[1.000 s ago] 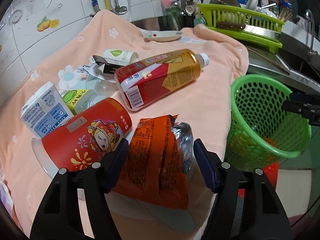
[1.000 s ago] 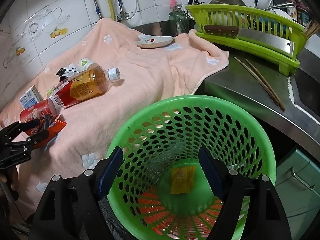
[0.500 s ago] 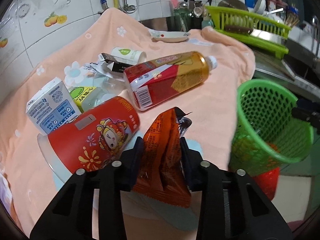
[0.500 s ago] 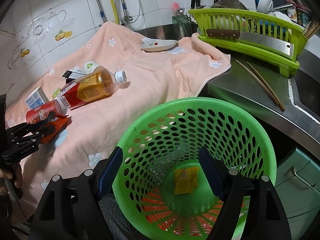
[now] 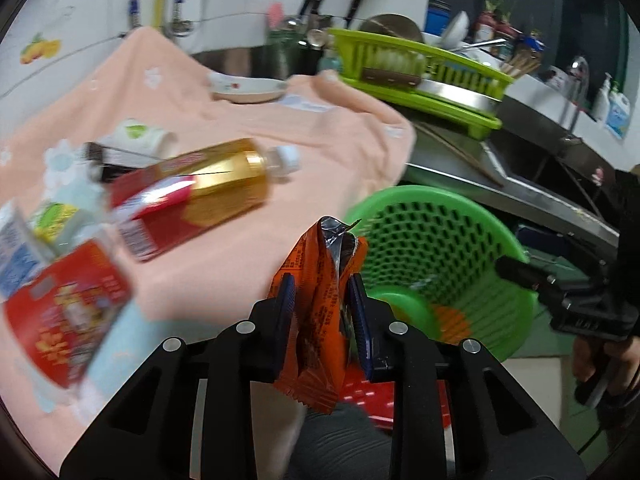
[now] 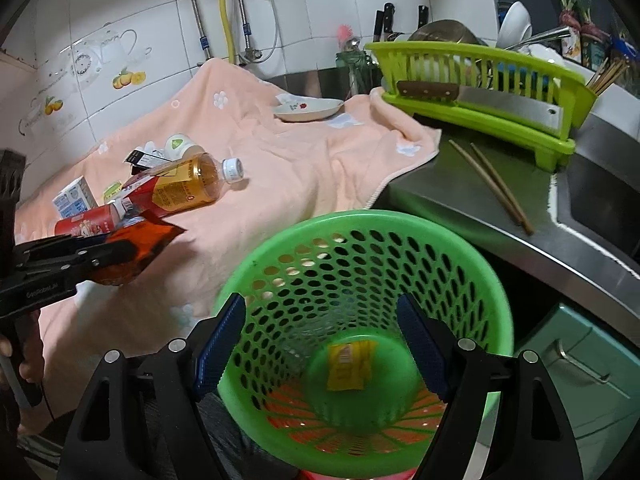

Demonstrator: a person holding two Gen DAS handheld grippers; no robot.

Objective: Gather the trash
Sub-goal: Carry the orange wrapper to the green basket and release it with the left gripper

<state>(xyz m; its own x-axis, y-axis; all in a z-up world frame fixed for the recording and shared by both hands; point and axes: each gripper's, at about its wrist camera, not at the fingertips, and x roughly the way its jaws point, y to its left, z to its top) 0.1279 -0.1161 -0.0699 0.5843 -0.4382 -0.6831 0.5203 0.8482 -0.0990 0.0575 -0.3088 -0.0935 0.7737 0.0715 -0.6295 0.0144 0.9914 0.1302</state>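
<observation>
Left gripper (image 5: 322, 308) was closing its jaws on the orange snack wrapper (image 5: 320, 312), pads pinching it upright, wrapper lifted clear of the peach towel (image 5: 340, 152), near the towel's near right edge and just left of the green basket (image 5: 460, 240). Right gripper (image 6: 320, 344) stood spread wide, its pads either side of the basket's near rim, nothing pinched; whether they touched the rim I could not tell. A yellow packet (image 6: 350, 364) lay on the basket floor. Left on the towel: tea bottle (image 5: 200, 196), red cup (image 5: 64, 312), milk carton (image 6: 74, 200), small white cup (image 6: 178, 145). A dish (image 6: 308, 109) sat far on the towel.
</observation>
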